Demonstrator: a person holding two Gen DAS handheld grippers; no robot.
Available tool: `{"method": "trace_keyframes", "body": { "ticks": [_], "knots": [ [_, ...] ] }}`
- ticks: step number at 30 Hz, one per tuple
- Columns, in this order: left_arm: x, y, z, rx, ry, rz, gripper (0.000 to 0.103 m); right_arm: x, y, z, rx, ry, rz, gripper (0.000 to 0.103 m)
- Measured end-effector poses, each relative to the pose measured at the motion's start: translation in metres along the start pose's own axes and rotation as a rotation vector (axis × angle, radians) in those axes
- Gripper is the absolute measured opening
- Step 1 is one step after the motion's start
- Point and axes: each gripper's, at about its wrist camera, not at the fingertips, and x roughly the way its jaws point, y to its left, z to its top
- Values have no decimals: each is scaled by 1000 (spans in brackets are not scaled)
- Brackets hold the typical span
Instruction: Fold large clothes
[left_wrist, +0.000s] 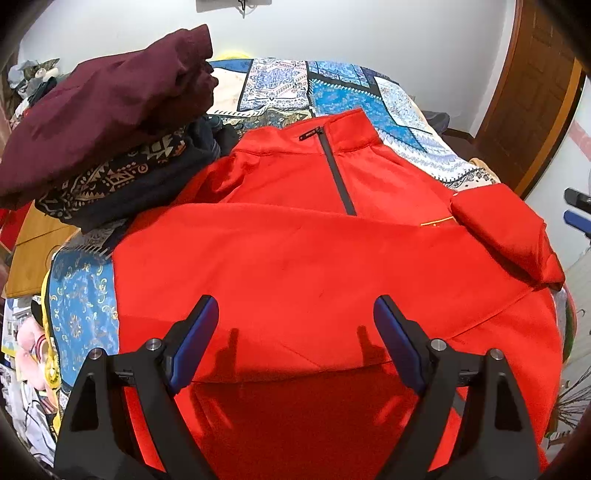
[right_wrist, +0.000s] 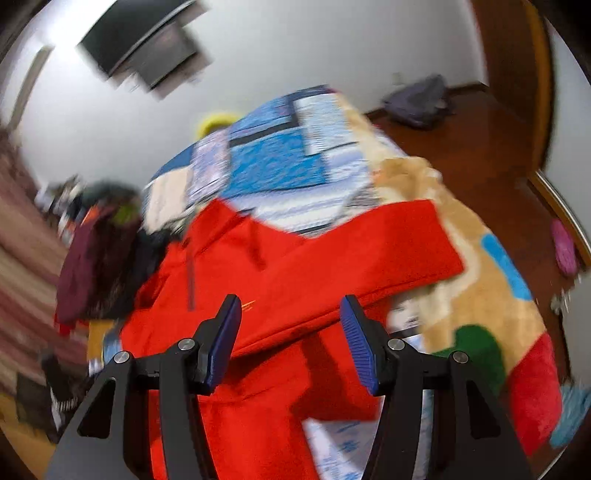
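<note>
**Red pullover partly folded on the bed, both tools empty above it**

The bed (left_wrist: 388, 107), covered in a blue patchwork spread, carries the whole job. The red pullover (left_wrist: 295, 258) lies front-up across its near part, collar and zip pointing away. By my reading the fold is only begun: one sleeve (left_wrist: 506, 236) is bunched over the garment's right shoulder in the left wrist view, and a broad red panel crosses the chest just below the zip, while the body and hem look unfolded. The right wrist view shows a long red band (right_wrist: 369, 251), probably that sleeve, stretched toward the bed's edge. A stack of folded clothes (left_wrist: 107, 122), maroon on top, sits just beside the collar, so other items seem finished.

The left tool (left_wrist: 295, 332) hangs over the lower body with its jaws wide apart and nothing between them. The right tool (right_wrist: 290, 332) stands partly open above the red cloth, its pads clear of it.

The right wrist view is smeared by motion, so seams blur. The hem is hidden behind the tool, and the other sleeve cannot be made out.
</note>
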Motion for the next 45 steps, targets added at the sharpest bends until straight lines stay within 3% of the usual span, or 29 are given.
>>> {"method": "trace_keyframes", "body": {
  "ticks": [8,13,14,17,18,21,28,34,38,45],
  "knots": [
    [6,-1,1,4,17,8,86,46,-65,8,268,63,18,52],
    [9,1,1,-4,21,15,86,68,-79,10,336,82,34,52],
    [9,2,1,-6,19,15,86,70,-79,11,337,73,31,50],
    [6,2,2,-5,8,14,85,66,-73,15,301,-5,-20,19],
    [5,2,2,-4,4,15,86,63,-68,17,284,-23,-26,14],
    [0,2,3,2,-12,19,86,51,-57,24,231,-74,-37,8],
    [-14,4,3,-1,-49,-1,86,7,12,46,14,-173,9,7],
    [-31,12,3,-12,-87,-8,86,-14,92,48,-165,-187,152,7],
    [-43,23,-1,-21,-108,2,86,-2,142,34,-273,-129,225,7],
    [-55,47,-12,-49,-114,28,86,65,199,-26,-418,126,285,7]
  ]
}}
